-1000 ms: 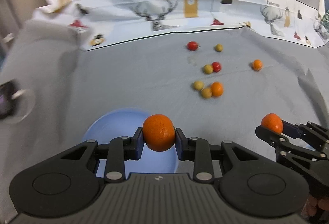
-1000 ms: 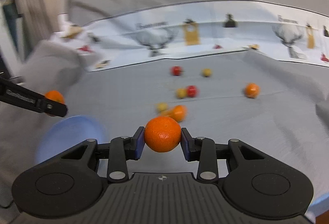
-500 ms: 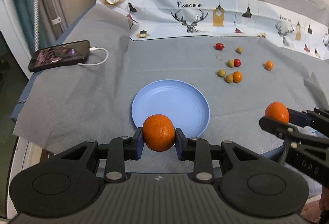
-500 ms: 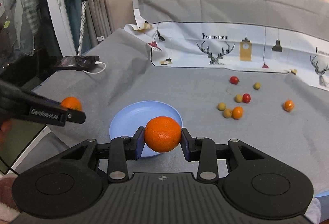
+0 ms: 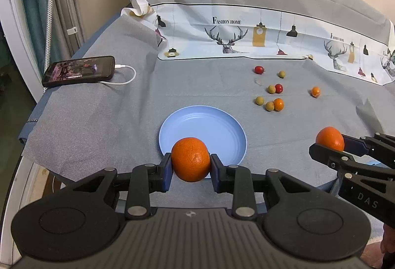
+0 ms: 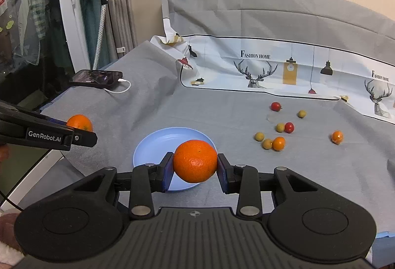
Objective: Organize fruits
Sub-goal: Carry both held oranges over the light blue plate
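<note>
My left gripper [image 5: 190, 165] is shut on an orange [image 5: 190, 159], held above the near rim of an empty light-blue plate [image 5: 205, 131]. My right gripper [image 6: 195, 166] is shut on a second orange [image 6: 195, 160], also above the near edge of the plate [image 6: 158, 148]. Each gripper shows in the other's view: the right one with its orange [image 5: 330, 138] at the right, the left one with its orange [image 6: 79, 122] at the left. Beyond the plate, to its right, lie several small red, yellow-green and orange fruits [image 5: 275, 97] [image 6: 279, 135] on the grey cloth.
A phone [image 5: 79, 71] on a white charging cable [image 5: 123, 79] lies at the far left of the cloth, near its edge. A printed deer-pattern sheet [image 5: 246, 39] lines the back. A white rack and curtains [image 6: 98, 10] stand off the left side.
Both grippers have drawn back and up from the small fruits, each keeping its orange. The plate and phone came into full view. Little shift in the last half second.
</note>
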### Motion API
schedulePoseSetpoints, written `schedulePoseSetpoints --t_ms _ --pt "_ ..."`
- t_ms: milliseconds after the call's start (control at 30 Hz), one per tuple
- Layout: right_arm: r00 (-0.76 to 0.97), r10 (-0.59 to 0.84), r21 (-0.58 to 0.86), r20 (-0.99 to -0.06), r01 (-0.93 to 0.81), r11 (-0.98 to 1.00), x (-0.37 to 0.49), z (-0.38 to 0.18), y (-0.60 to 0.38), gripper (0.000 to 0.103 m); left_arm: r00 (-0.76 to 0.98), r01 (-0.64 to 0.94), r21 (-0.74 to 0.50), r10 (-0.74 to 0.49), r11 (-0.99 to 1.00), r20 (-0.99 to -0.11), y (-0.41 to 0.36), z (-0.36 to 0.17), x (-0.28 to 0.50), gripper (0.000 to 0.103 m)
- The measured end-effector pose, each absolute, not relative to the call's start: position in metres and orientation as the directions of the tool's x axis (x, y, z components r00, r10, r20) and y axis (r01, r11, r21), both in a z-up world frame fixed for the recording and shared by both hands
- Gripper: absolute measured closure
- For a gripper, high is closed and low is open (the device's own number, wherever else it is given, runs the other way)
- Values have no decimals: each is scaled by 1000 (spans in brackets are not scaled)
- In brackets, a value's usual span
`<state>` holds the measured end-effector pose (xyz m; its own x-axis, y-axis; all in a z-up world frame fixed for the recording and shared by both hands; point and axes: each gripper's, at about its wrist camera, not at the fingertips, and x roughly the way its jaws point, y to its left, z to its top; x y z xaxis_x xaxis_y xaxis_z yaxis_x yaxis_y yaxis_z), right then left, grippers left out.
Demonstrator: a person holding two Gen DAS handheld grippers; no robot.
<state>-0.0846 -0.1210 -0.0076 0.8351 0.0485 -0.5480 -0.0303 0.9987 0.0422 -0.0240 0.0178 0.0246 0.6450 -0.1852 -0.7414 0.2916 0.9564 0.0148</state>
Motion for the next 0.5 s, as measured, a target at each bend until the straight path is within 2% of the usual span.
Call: schedulePoseSetpoints --t_ms 500 --pt "808 61 54 -586 -36 998 -73 -16 -121 65 632 297 29 -174 954 -755 15 15 -12 68"
